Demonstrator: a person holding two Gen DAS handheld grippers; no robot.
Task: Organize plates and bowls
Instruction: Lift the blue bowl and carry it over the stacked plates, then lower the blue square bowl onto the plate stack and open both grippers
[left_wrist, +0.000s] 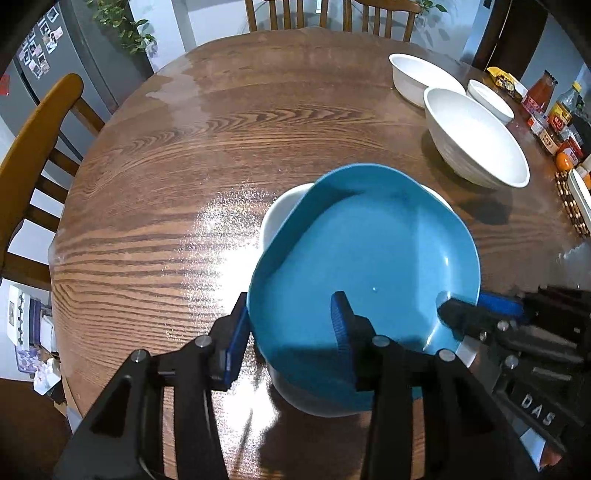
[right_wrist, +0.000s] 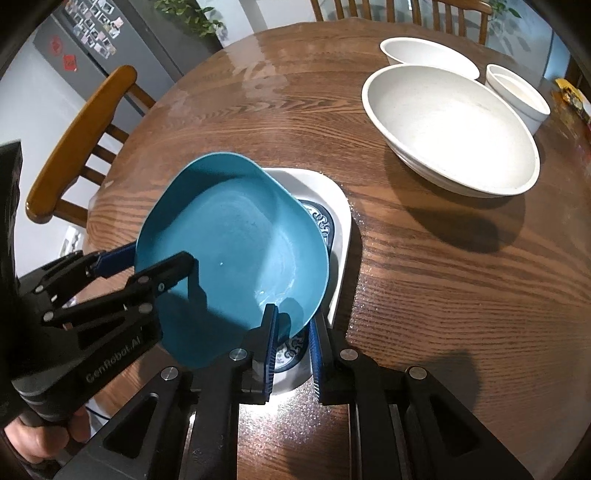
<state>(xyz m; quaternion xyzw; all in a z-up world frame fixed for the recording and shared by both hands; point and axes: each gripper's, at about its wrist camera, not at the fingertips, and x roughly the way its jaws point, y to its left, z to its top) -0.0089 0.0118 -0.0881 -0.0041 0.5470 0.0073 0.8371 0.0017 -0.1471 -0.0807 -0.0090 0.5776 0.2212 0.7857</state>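
A blue plate (left_wrist: 369, 251) (right_wrist: 236, 240) hangs tilted over a white square dish with a blue pattern (right_wrist: 341, 221) (left_wrist: 280, 214), and its low edge is close to that dish. My right gripper (right_wrist: 293, 317) (left_wrist: 467, 301) is shut on the plate's near rim. My left gripper (left_wrist: 290, 306) (right_wrist: 147, 260) straddles the opposite rim. One pad is outside the rim and the other finger is inside over the plate's floor. Its jaws stand apart and do not pinch. The plate hides most of the dish.
On the round wooden table (left_wrist: 184, 155), a large white bowl (left_wrist: 476, 144) (right_wrist: 450, 129) stands at the right. A second white bowl (left_wrist: 421, 77) and a small white dish (left_wrist: 487, 98) sit behind it. Sauce bottles (left_wrist: 554, 110) line the far right edge. Wooden chairs (left_wrist: 40, 122) ring the table.
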